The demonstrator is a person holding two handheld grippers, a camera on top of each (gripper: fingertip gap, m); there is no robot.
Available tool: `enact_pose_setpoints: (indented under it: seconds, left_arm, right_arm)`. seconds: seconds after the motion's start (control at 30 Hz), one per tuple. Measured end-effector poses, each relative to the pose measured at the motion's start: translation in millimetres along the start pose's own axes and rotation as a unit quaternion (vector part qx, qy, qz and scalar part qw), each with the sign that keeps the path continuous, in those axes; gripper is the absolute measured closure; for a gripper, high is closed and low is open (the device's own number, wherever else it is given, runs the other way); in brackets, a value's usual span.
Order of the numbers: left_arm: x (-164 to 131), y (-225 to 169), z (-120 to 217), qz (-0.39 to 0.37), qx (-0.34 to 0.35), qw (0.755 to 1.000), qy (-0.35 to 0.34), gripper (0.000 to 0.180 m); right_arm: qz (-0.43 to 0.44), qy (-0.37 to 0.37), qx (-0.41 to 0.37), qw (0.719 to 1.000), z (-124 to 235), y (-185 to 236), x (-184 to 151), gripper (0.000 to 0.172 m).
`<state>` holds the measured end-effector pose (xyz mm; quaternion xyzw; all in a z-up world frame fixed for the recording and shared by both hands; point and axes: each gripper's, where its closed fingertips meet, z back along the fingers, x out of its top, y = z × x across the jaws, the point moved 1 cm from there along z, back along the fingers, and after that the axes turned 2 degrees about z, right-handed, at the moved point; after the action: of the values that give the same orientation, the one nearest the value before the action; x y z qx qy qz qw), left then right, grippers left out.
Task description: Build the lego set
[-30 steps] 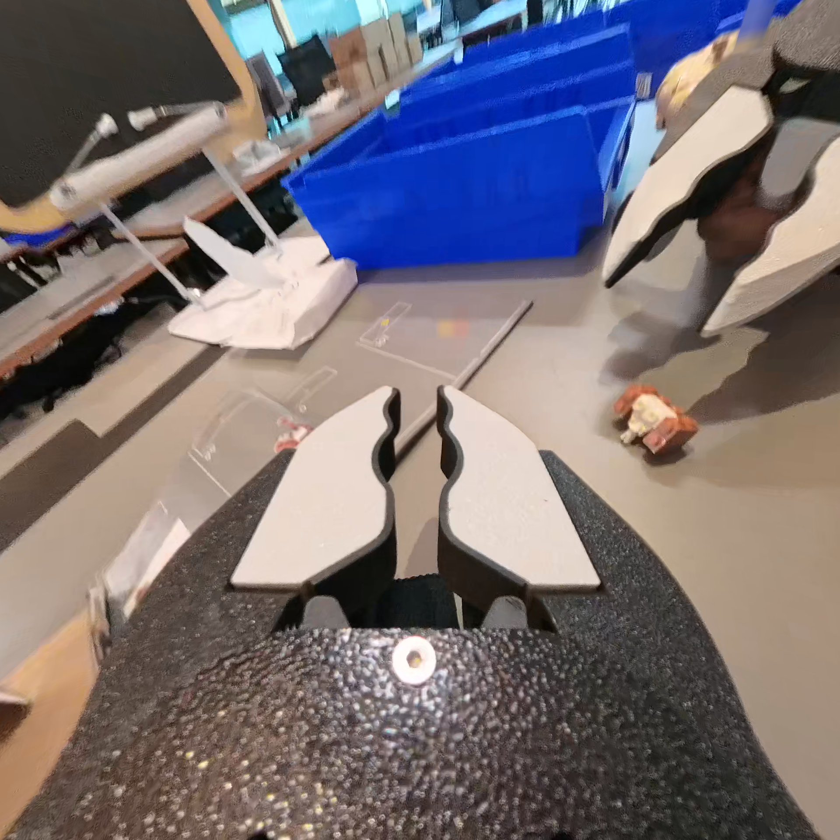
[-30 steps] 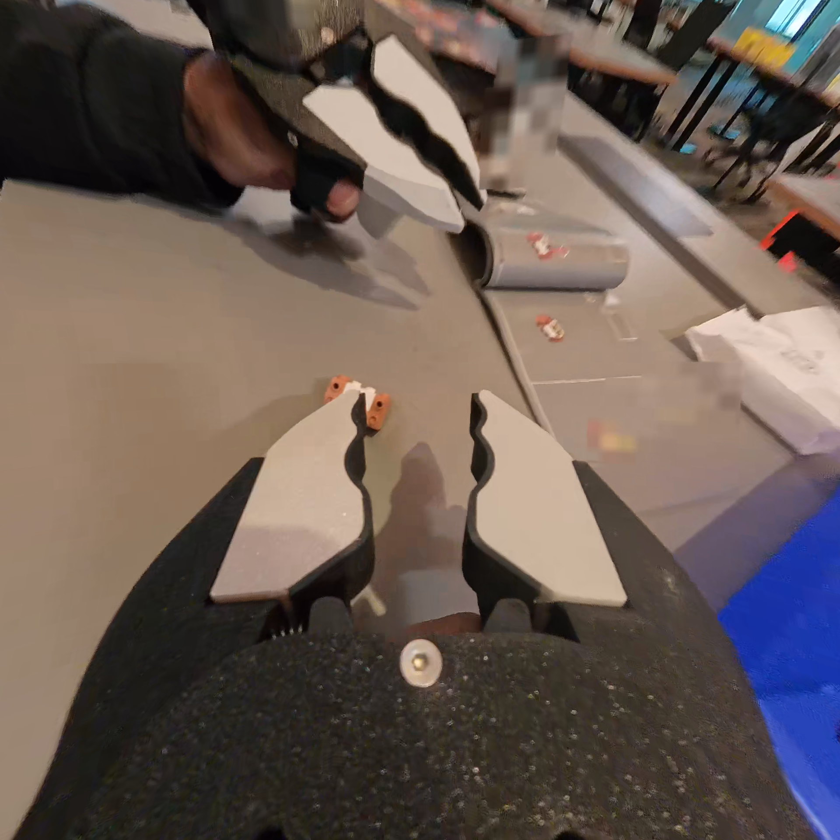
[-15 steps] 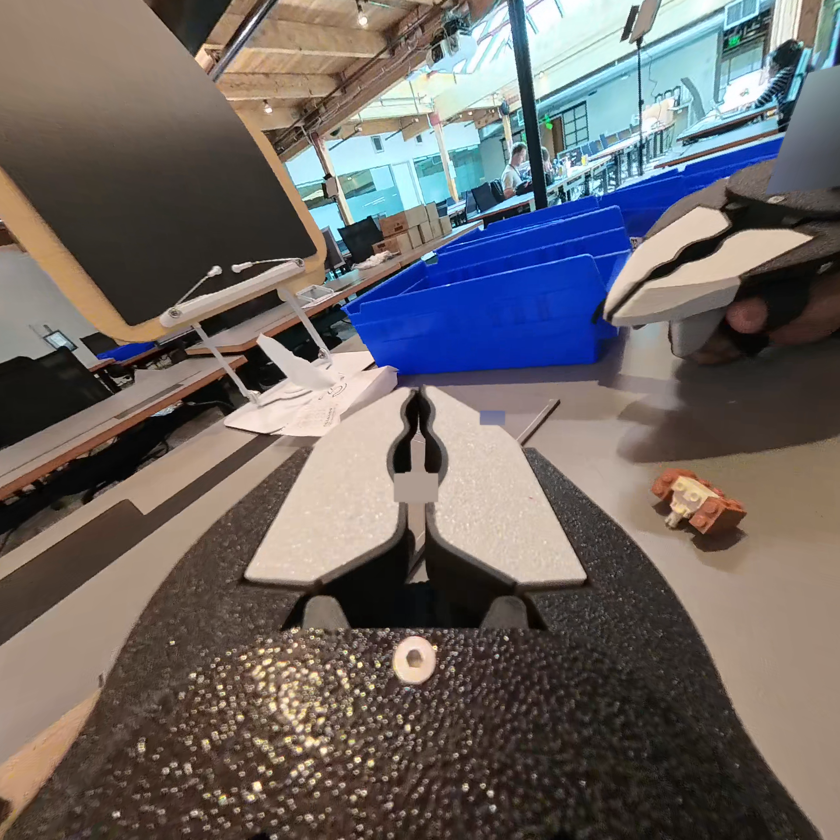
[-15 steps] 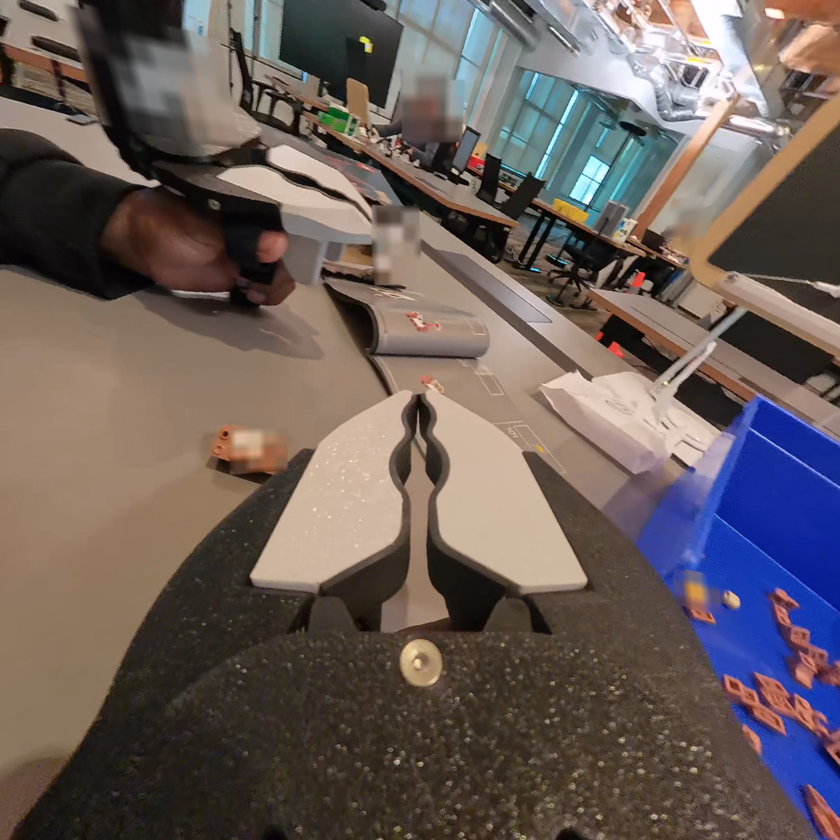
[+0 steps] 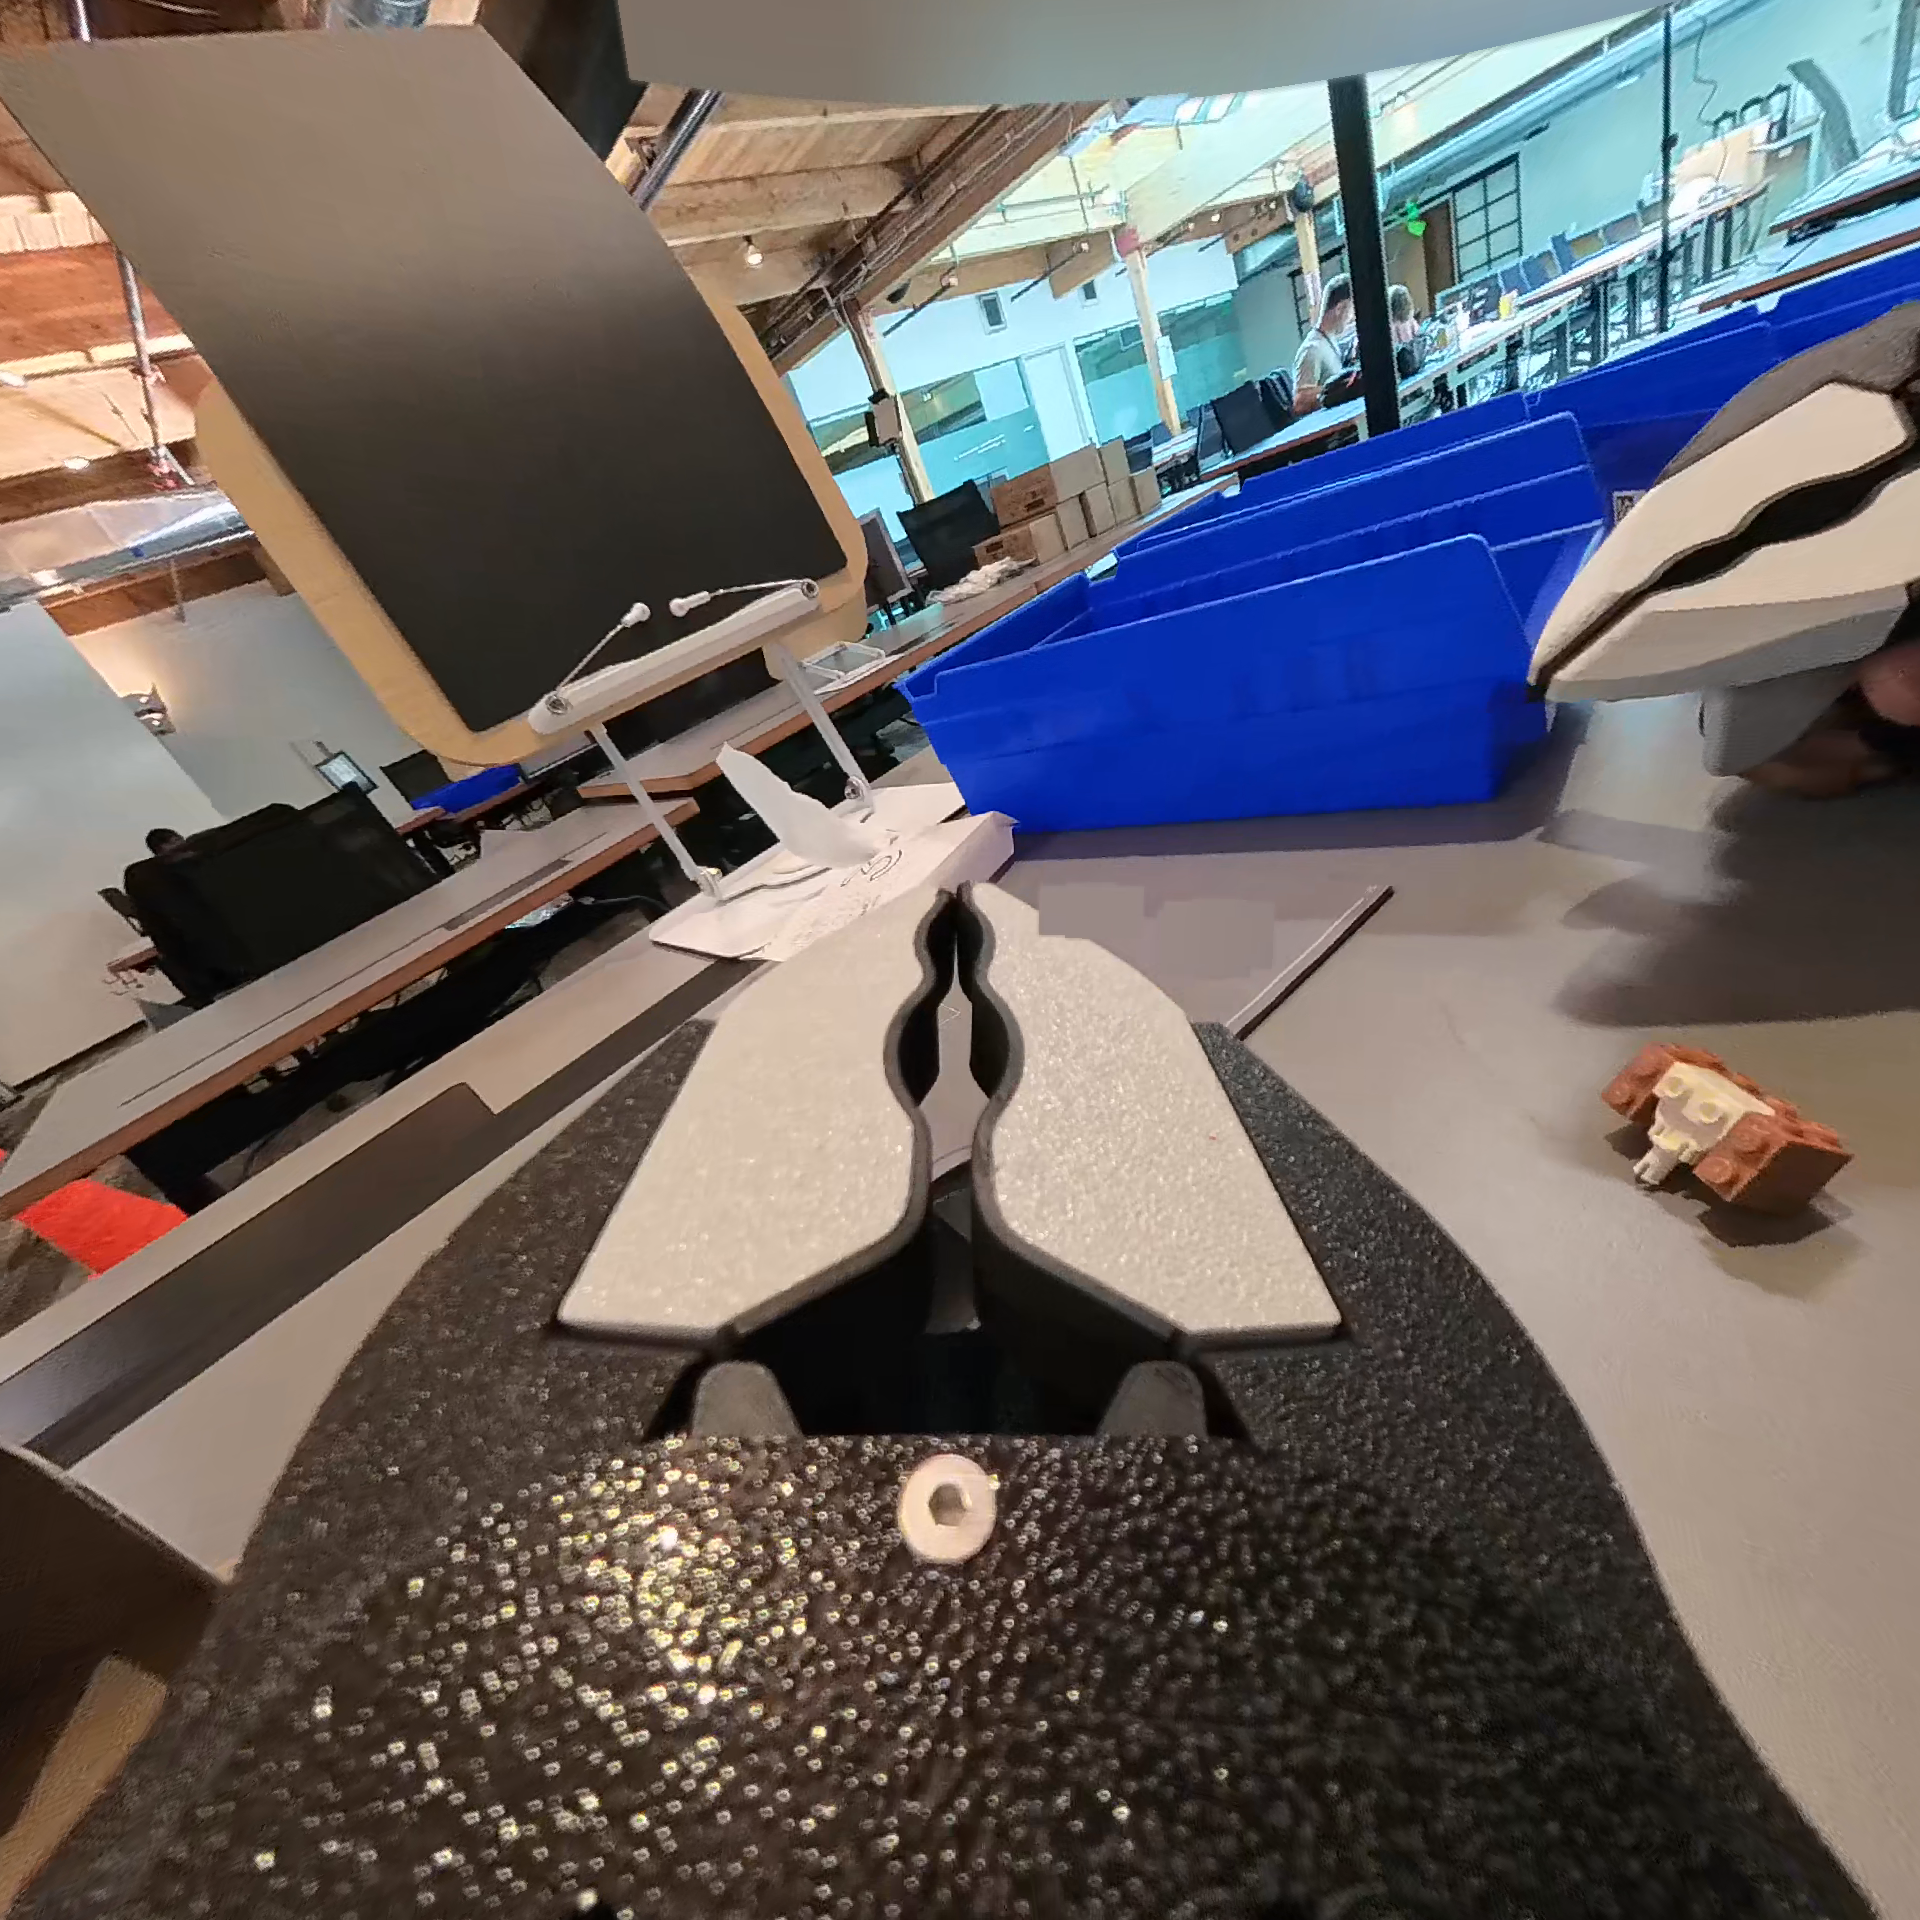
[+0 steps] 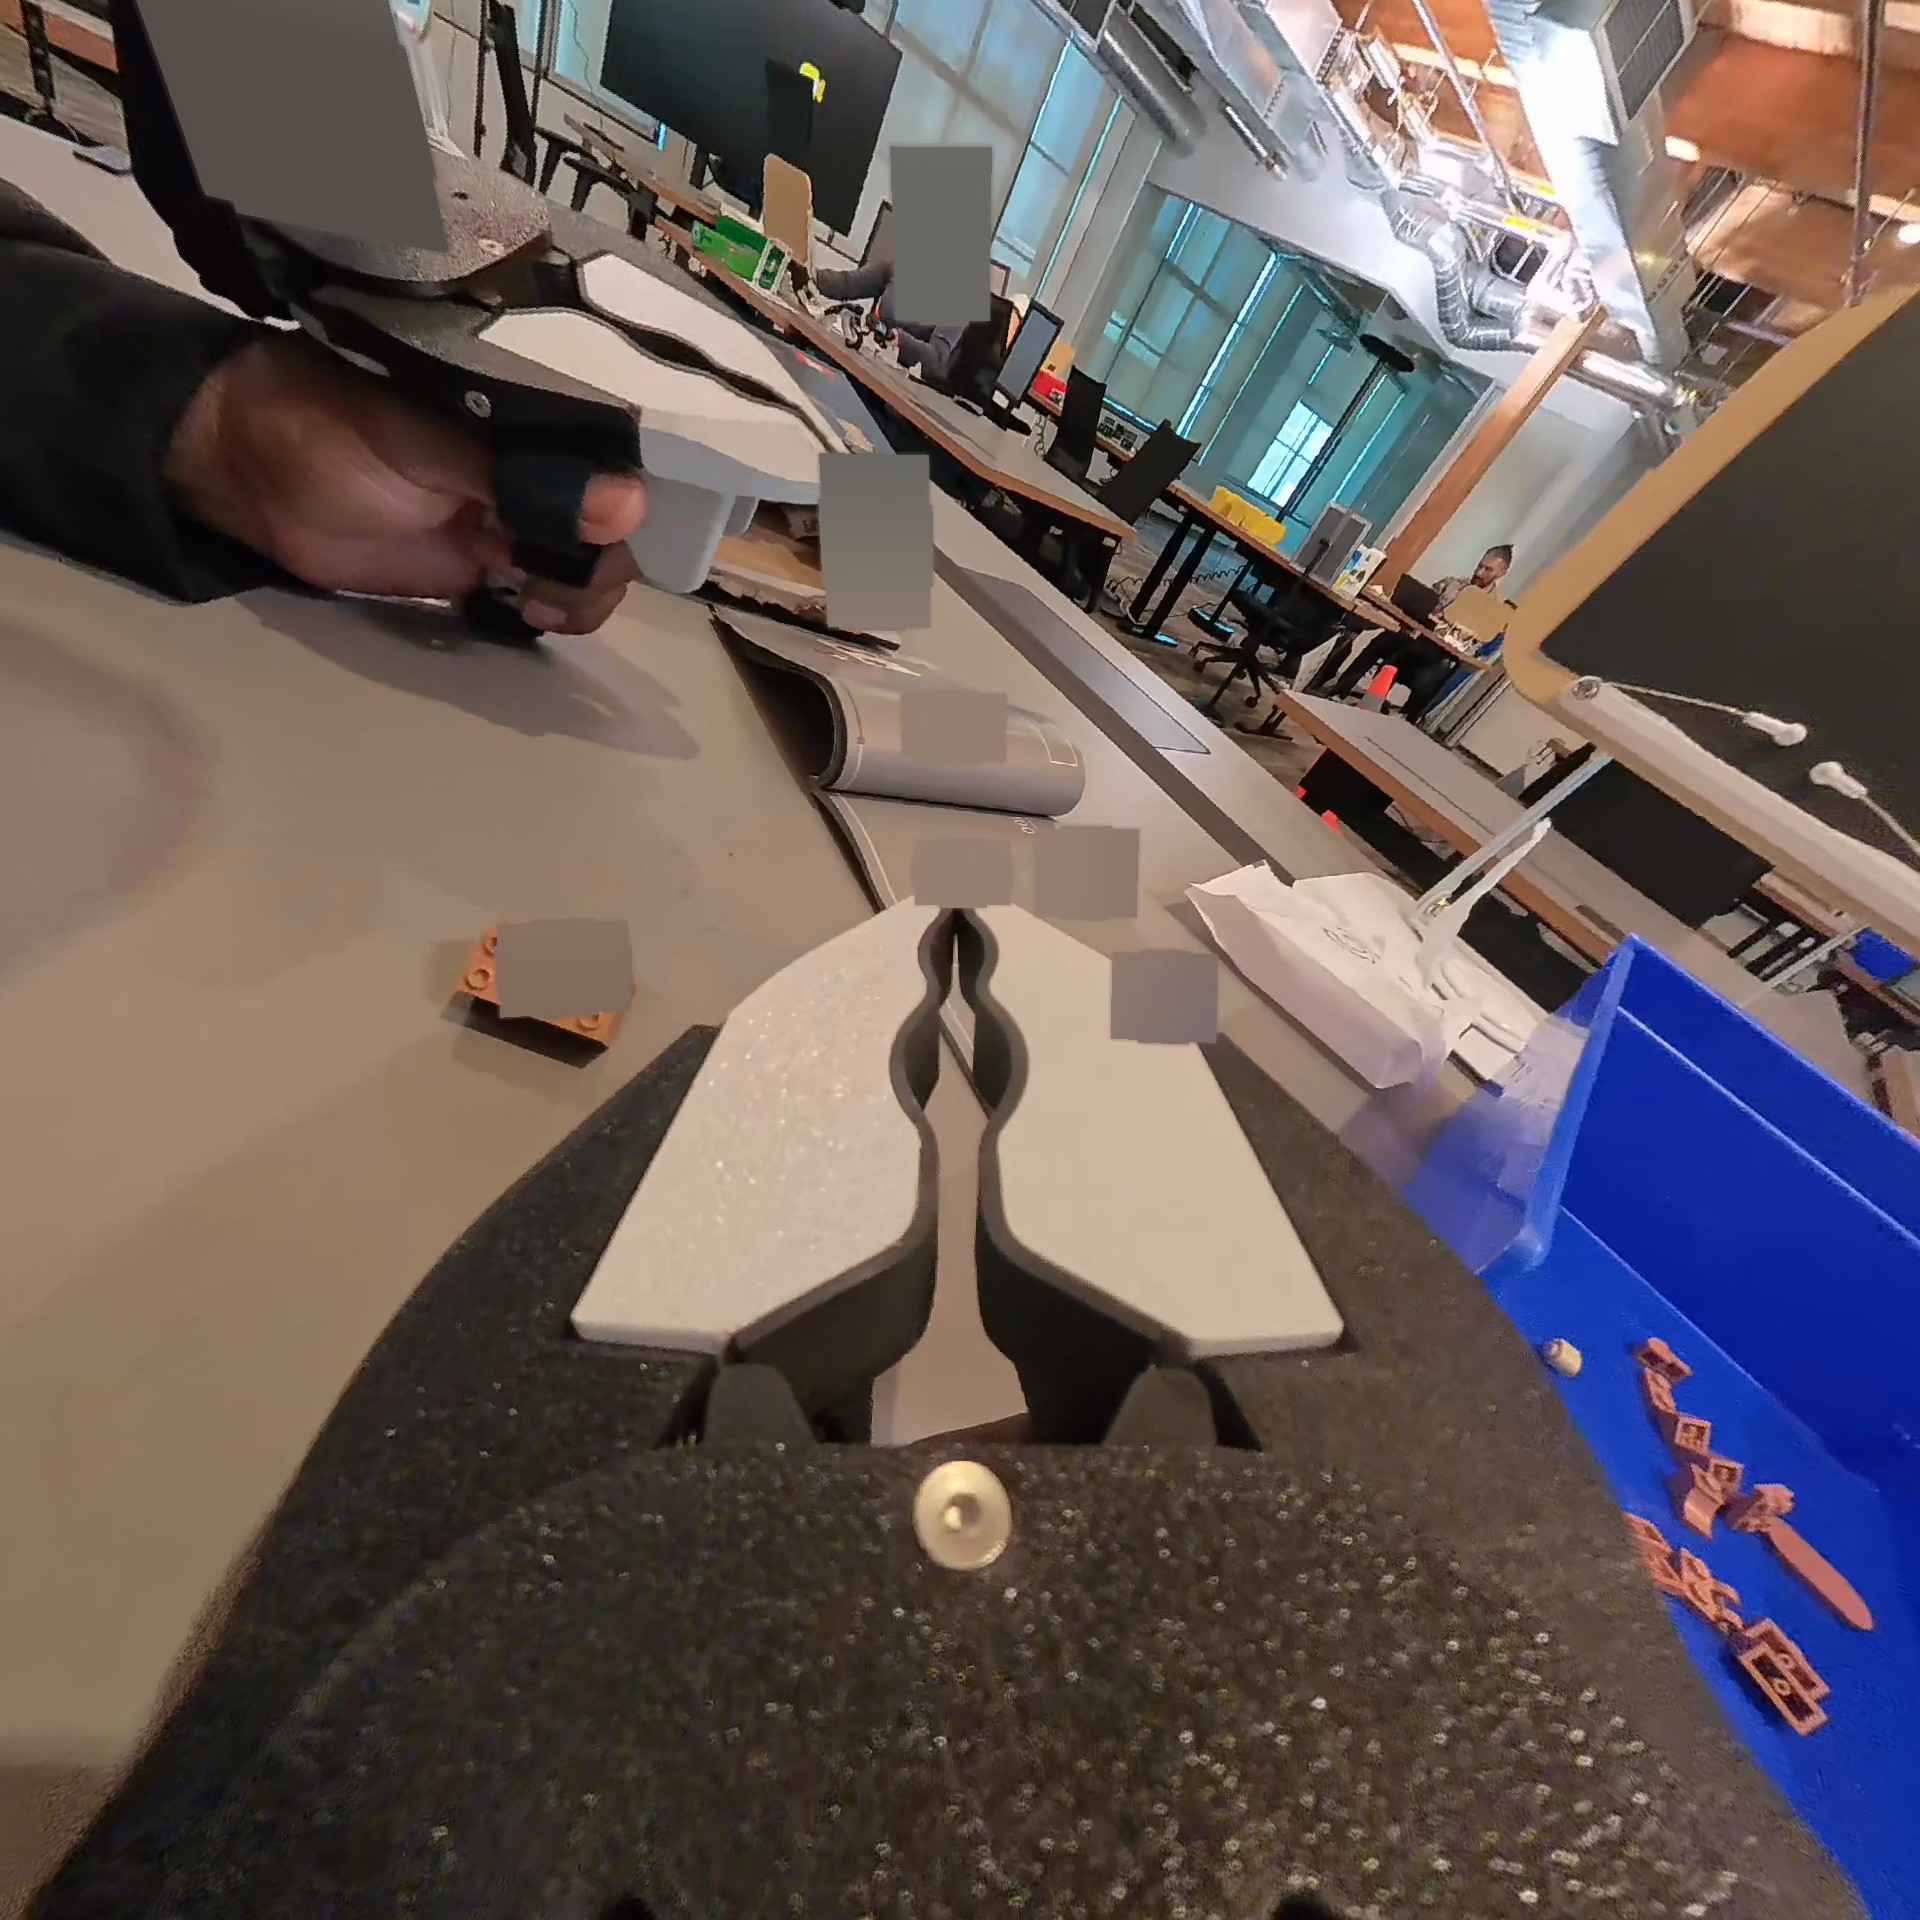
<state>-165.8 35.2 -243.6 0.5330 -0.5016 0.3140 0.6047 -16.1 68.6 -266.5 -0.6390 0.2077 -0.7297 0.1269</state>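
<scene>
Brown-and-cream plastic, a small toy-brick assembly, lies alone on the grey table, toward its near right part in the left wrist view, well apart from both tools. It looks light, rigid and smooth-sided, probably a bit slippery; the flat brown side walls seem the best place to pinch, not the cream middle piece, which may pop off. The left tongs are closed tip to tip with nothing between them, resting low over the table; the hand holding them sits on the surface. The right tongs are likewise closed and bare, with the brick assembly nearest on their left. A grey instruction booklet lies open ahead, a white paper bag beside it toward the far edge, and blue bins along the right side, one holding loose brown bricks. Matte, flat tabletop; open office with rows of desks behind.
</scene>
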Motion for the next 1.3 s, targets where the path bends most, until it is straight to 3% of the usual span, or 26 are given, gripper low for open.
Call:
enact_pose_setpoints:
  seconds: [0.23,0.8,1.1,1.3]
  left_arm:
    - [-3,1,1,-0.017,0.008,1.0,0.012,0.18]
    - [-3,-19,-3,-0.088,-0.015,0.996,0.014,0.18]
    - [19,-43,4,-0.167,-0.021,0.985,-0.044,0.162]
    - [21,-43,4,-0.159,-0.017,0.986,-0.053,0.15]
  right_arm:
    - [-0.018,-0.029,-0.032,0.999,8,-13,8,0.172]
    - [0.012,-0.041,0.023,0.999,6,13,13,0.172]
    - [0.037,-0.041,0.008,0.998,5,13,13,0.172]
    - [0.044,-0.038,0.014,0.998,5,16,13,0.172]
